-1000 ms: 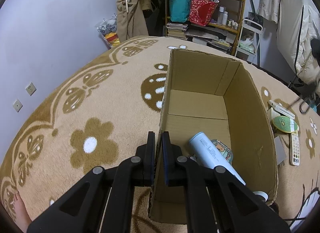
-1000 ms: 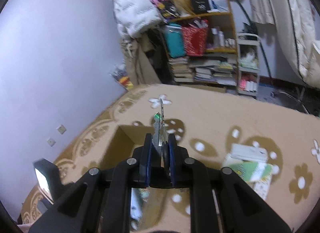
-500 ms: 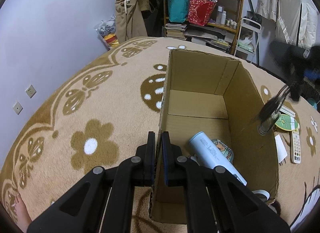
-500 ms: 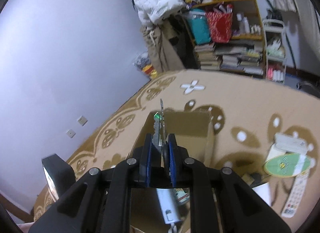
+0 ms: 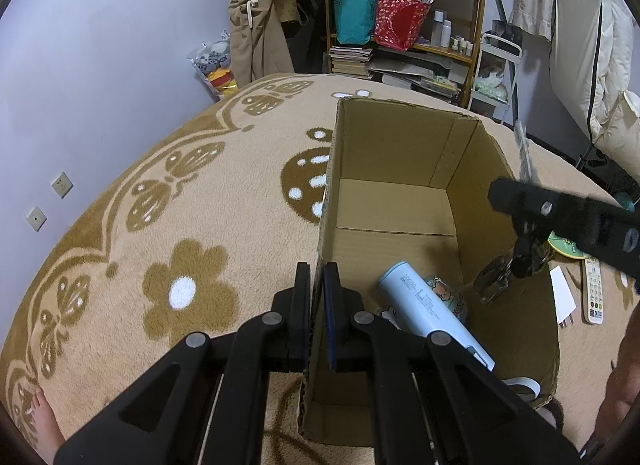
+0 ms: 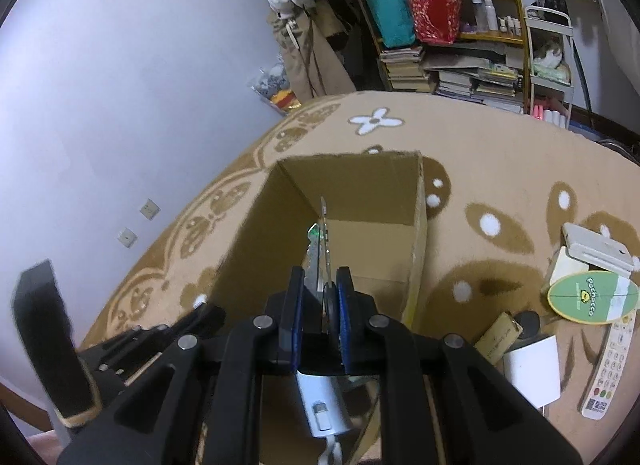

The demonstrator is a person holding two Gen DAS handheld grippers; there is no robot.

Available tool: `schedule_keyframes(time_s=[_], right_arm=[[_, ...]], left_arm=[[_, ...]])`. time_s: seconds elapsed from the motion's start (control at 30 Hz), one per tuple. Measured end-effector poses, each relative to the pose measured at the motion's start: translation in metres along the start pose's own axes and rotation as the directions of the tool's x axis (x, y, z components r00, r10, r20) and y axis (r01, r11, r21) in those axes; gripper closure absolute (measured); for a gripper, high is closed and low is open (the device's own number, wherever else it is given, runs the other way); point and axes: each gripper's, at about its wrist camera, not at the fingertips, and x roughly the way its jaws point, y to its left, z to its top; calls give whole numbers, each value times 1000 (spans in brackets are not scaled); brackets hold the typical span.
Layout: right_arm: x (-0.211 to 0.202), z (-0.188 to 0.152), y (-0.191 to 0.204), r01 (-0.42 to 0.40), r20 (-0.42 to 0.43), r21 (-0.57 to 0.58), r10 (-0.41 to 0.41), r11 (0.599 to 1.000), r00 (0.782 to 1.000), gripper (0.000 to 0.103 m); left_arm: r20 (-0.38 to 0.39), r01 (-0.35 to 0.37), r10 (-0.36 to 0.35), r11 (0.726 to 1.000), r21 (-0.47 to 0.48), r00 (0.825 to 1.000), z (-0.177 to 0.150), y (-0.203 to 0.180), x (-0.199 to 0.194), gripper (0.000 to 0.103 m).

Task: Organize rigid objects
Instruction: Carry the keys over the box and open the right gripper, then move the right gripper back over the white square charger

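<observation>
Holding one cardboard box [image 5: 400, 153], two grippers, left gripper [image 5: 317, 319], right gripper [image 6: 320, 319] gripping keys [image 6: 320, 249]

Left gripper [image 5: 316, 317] angled steeply down, jaws pinched tight on a thin upright wall between the pads. Right gripper [image 6: 319, 317] pitched down likewise, jaws nearly closed, clamping slim metal pieces. In the left wrist view it reaches in from the right edge.
</observation>
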Motion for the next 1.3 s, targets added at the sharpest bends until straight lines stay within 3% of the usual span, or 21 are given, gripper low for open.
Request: schedule_keyframes(time_s=[0.4, 0.57, 0.73, 0.8, 0.87, 1.0, 1.3], right_arm=[[-16, 0, -2, 15, 45, -8, -14, 1000, 999, 83], [-46, 2, -8, 62, 136, -28, -58, 998, 989, 52], [-70, 4, -24, 181, 189, -32, -172, 983, 967, 35], [-76, 4, -34, 208, 202, -9, -202, 978, 958, 23], [-82, 2, -51, 220, 202, 38, -223, 975, 954, 0], [-92, -3, -75, 268, 215, 106, -285, 958, 934, 0], [-90, -24, -118, 303, 180, 213, -342, 929, 922, 0]], left_arm=[[0, 8, -8, 1000, -11, 1000, 0, 5, 1, 97], [-1, 17, -17, 1000, -17, 1000, -1, 8, 3, 98], [-1, 12, -12, 1000, -13, 1000, -1, 8, 3, 98], [-1, 7, -7, 1000, -8, 1000, -1, 7, 3, 98], [-2, 5, -5, 1000, -8, 1000, -1, 7, 3, 97], [-1, 3, -3, 1000, -6, 1000, -1, 7, 3, 97], [-1, 5, -5, 1000, -9, 1000, -1, 7, 4, 97]])
